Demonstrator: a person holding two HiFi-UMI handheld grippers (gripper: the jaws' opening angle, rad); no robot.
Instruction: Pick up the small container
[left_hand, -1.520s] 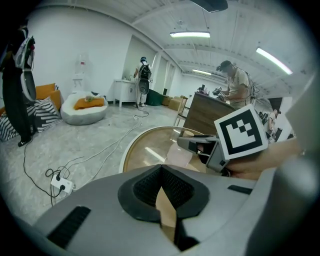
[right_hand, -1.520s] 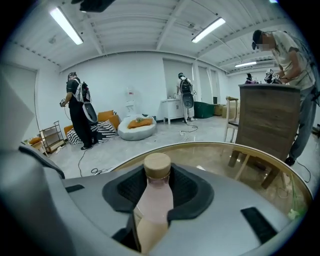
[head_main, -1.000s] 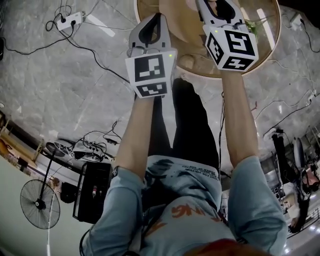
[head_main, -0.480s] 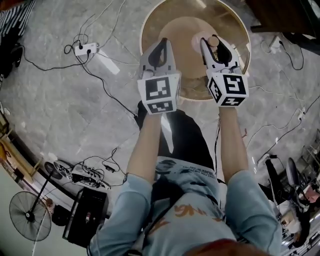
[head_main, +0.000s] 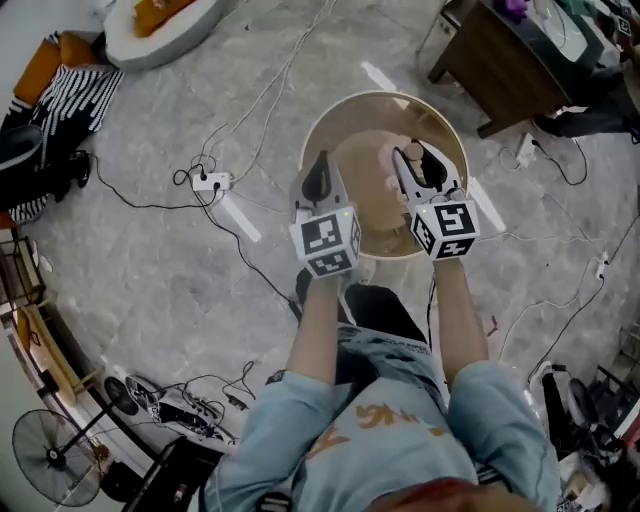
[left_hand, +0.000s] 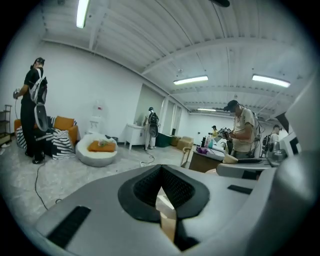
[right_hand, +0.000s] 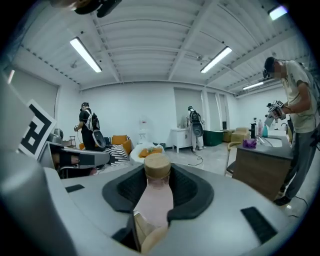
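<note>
The small container (right_hand: 154, 200) is pale pink with a round wooden lid (right_hand: 157, 166). It sits between the jaws of my right gripper (right_hand: 157, 186), which are shut on its body, lid end pointing away from the camera. In the head view the right gripper (head_main: 418, 166) holds the container (head_main: 413, 153) above the round wooden table (head_main: 445, 135). My left gripper (head_main: 318, 178) hovers beside it over the table's left part. In the left gripper view the left gripper (left_hand: 162, 176) is shut with nothing between the jaws.
Cables and a power strip (head_main: 211, 182) lie on the grey marbled floor left of the table. A dark wooden desk (head_main: 492, 68) stands at the back right, a white beanbag (head_main: 160, 22) at the back left. A person (right_hand: 295, 125) stands near the desk; others stand farther off.
The head view has pulled back and up, so the table and both grippers look smaller and lower in the picture. The right gripper keeps its hold on the container. The left stays shut.
</note>
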